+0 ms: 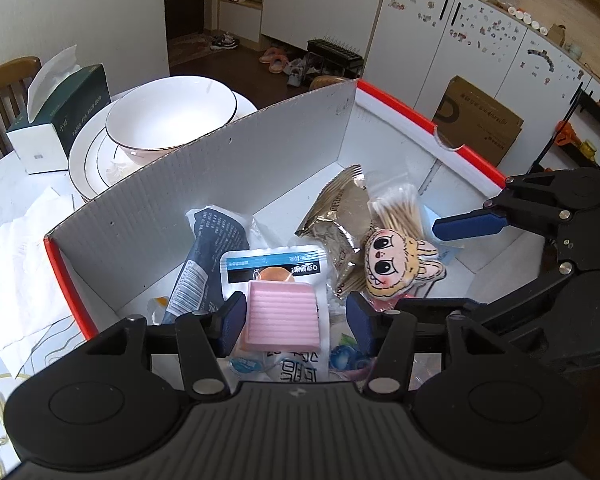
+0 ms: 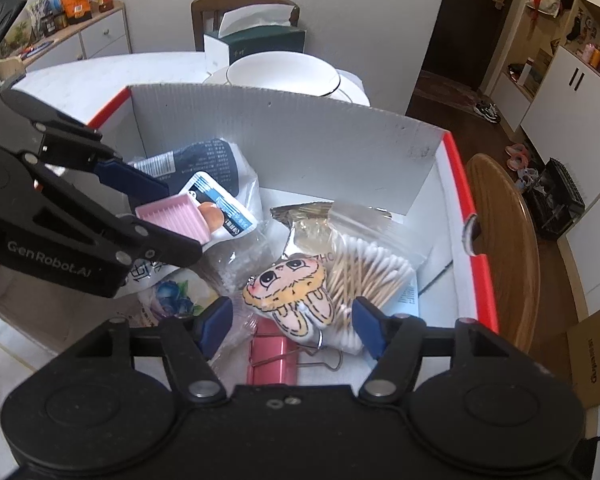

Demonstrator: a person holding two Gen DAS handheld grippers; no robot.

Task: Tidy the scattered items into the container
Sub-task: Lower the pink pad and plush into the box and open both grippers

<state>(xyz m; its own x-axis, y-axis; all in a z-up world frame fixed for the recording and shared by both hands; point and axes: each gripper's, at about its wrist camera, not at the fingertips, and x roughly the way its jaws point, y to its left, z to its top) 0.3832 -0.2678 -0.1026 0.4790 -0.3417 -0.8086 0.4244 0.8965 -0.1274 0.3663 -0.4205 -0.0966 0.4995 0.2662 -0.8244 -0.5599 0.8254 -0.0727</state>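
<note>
The container is a white cardboard box with red rim [image 1: 404, 106] [image 2: 456, 168]. My left gripper [image 1: 296, 320] [image 2: 156, 208] hangs over the box's inside with a pink ribbed soap dish [image 1: 282, 316] [image 2: 176, 216] between its fingers; the jaws stand wide and I cannot tell whether they press on it. My right gripper [image 2: 292, 320] is open and empty above a cartoon-face plush charm [image 2: 290, 294] [image 1: 396, 264]. In the box lie a cotton swab bag [image 2: 372, 264], a gold foil packet [image 1: 340, 216], a dark blue packet [image 1: 208, 248], a face-mask sachet [image 1: 272, 268] and a red binder clip [image 2: 272, 360].
A white bowl [image 1: 168, 112] on plates and a green tissue box [image 1: 60, 116] stand on the white table behind the box. A wooden chair back [image 2: 504, 240] is right of the box. A cardboard carton [image 1: 480, 120] stands on the floor.
</note>
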